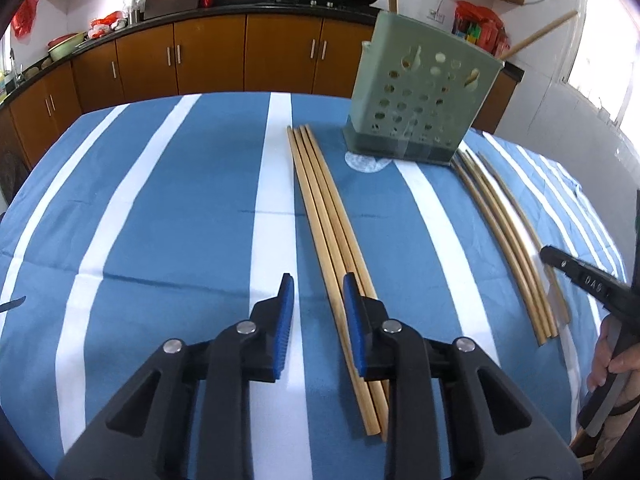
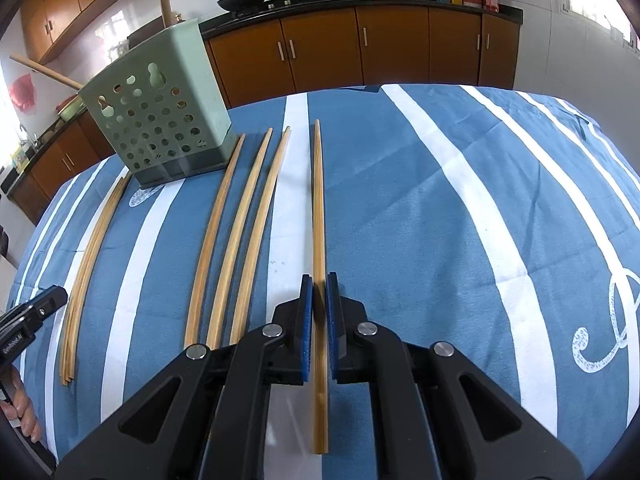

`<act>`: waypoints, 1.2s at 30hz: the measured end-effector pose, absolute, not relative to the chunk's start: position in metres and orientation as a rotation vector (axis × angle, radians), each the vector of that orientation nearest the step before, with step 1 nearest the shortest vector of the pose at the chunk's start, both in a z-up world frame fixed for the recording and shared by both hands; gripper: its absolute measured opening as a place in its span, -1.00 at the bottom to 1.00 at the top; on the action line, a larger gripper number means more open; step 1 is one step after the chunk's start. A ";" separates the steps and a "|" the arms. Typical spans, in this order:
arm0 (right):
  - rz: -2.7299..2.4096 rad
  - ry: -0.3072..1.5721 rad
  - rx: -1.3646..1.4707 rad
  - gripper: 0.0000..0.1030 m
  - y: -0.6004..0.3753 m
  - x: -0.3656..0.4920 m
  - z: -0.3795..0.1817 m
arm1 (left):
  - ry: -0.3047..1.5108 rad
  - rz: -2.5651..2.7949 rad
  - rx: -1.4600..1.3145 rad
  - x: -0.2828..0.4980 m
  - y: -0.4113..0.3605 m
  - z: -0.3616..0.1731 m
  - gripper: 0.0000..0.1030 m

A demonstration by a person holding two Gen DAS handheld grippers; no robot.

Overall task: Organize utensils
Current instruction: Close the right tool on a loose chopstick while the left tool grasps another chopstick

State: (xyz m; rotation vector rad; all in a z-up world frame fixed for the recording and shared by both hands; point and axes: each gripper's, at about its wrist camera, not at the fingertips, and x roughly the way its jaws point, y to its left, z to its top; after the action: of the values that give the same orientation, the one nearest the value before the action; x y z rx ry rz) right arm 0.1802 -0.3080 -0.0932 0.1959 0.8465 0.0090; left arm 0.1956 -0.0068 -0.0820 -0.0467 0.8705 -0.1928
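Striped cloth (image 2: 460,220): right claw (image 2: 319,292) clamps chopstick (image 2: 318,200); left claw (image 1: 319,292) agape, unseen in right view.

Green holder (image 1: 424,100) stood toward the table's far edge, blocking passage there; chopstick group (image 1: 324,216) lay just beside it on one side, another chopstick group (image 1: 508,240) on the other, both running toward the near edge. Only narrow cloth lanes between them. Single chopstick (image 2: 319,208) lay apart from the three chopsticks (image 2: 240,232). Striped tablecloth (image 1: 140,200) toward the left edge was bare, wide room; right edge side (image 2: 500,220) likewise open.
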 end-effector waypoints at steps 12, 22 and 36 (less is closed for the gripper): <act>0.010 0.849 0.161 -0.85 -0.301 0.178 -0.093 | 0.887 -0.150 -0.018 0.203 -0.010 -0.086 -0.67; -0.011 0.846 0.171 -0.85 -0.313 0.182 -0.093 | 0.891 -0.036 -0.044 0.223 0.030 -0.085 -0.85; -0.044 0.849 0.167 -0.84 -0.319 0.186 -0.094 | 0.884 -0.028 -0.083 0.228 0.054 -0.084 -0.78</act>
State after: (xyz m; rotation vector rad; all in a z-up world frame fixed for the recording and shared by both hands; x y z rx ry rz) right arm 0.1859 -0.3195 -0.0935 0.1672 0.8492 -0.0435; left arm 0.2282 0.0535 -0.0841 -0.0831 0.8845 -0.0281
